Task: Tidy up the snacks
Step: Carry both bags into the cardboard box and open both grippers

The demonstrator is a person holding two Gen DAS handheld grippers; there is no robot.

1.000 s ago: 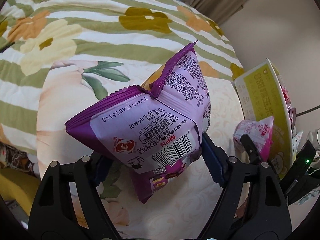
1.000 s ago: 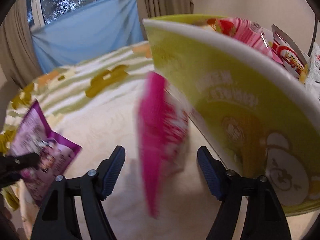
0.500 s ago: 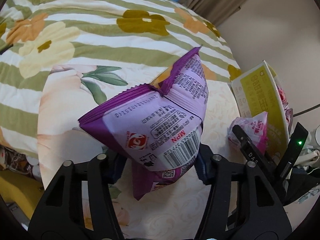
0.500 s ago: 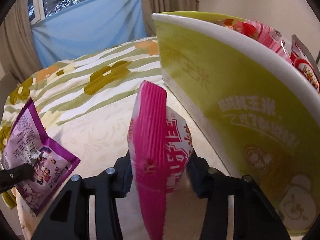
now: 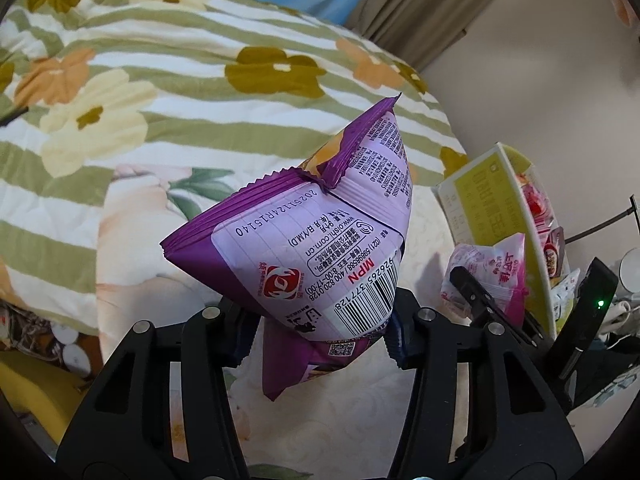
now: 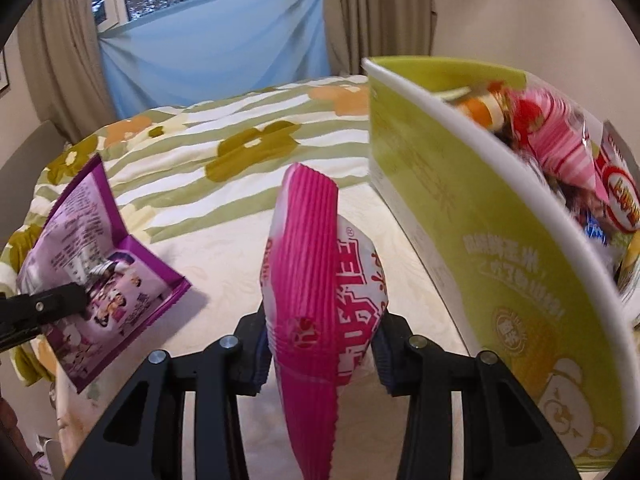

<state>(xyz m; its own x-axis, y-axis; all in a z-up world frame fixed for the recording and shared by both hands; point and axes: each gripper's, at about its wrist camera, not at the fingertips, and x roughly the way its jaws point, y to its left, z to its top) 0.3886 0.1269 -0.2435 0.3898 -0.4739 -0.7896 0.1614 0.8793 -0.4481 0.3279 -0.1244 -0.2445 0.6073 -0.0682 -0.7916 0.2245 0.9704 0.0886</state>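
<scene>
A purple snack packet [image 5: 304, 248] stands barcode side up between the blue pads of my left gripper [image 5: 320, 340], whose jaws are closing and press its lower end, lifting it off the bed. The same packet [image 6: 100, 264] shows at the left of the right wrist view. My right gripper [image 6: 320, 356] is closing on a pink and white snack packet [image 6: 320, 280], its pads squeezing both sides and the crimped edge facing me. That pink packet [image 5: 500, 272] sits at the right of the left wrist view, beside the yellow-green snack box [image 6: 480, 220].
The snack box [image 5: 492, 200] stands open at the right and holds several red, pink and orange packets [image 6: 560, 148]. A quilt with green stripes and flowers [image 5: 160, 92] covers the bed. Curtains and a blue cloth [image 6: 216, 52] hang beyond it.
Both grippers went from open around their packets to pressed on them. The purple packet has risen a little; the pink packet now stands sharp and held upright.
</scene>
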